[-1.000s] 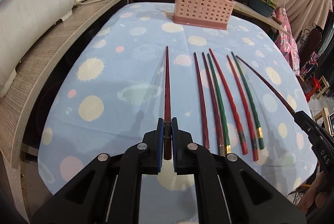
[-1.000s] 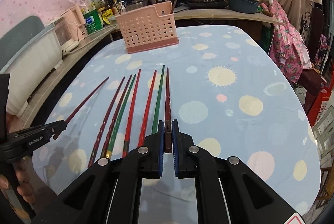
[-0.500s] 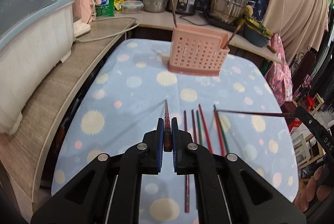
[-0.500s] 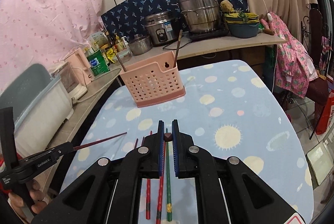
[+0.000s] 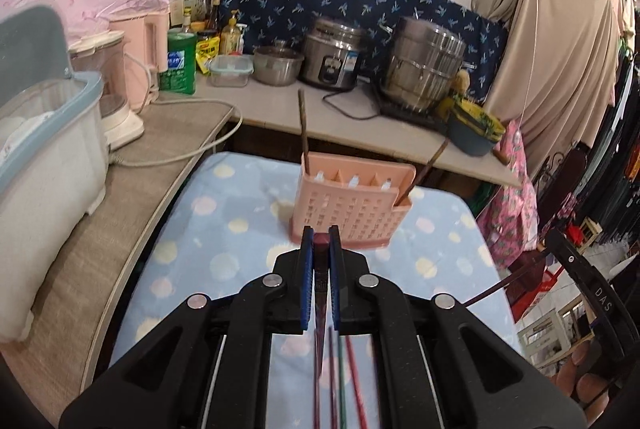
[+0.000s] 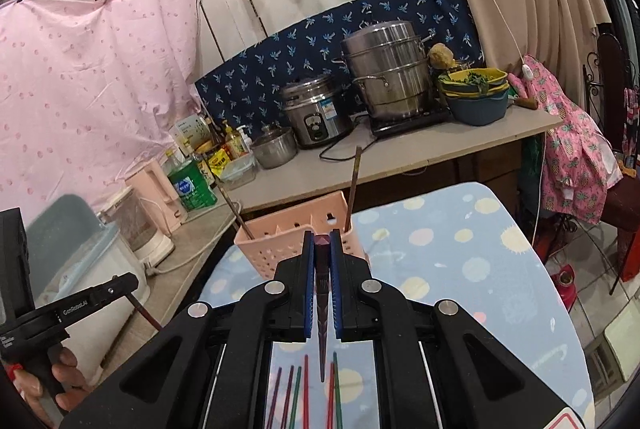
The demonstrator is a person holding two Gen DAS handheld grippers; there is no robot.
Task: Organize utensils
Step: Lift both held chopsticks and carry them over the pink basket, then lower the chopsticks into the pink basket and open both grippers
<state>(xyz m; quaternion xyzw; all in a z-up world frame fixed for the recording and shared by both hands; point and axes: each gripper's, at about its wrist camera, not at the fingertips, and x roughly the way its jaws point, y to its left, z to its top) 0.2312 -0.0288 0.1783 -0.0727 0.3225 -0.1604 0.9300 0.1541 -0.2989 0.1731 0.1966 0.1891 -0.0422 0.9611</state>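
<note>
My left gripper (image 5: 321, 235) is shut on a dark red chopstick (image 5: 320, 293), held above the table with its tip hanging down toward me. My right gripper (image 6: 322, 239) is shut on another dark red chopstick (image 6: 322, 325), also raised, tip down. The pink slotted utensil holder (image 5: 352, 207) stands just ahead at the far end of the table; it also shows in the right wrist view (image 6: 276, 243). Two chopsticks stand in it, one at each end (image 5: 303, 125). Several red and green chopsticks (image 6: 304, 389) lie on the blue dotted tablecloth (image 6: 460, 269) below.
A counter (image 5: 352, 125) behind the table carries steel pots, a rice cooker (image 5: 334, 55), bottles and a blue bowl. A white and blue bin (image 5: 44, 149) sits on the wooden ledge at left. Clothes hang at right.
Both grippers have lifted their chopsticks off the table and risen high, tilting them tip-down. The holder is now nearer and straight ahead in both views.
</note>
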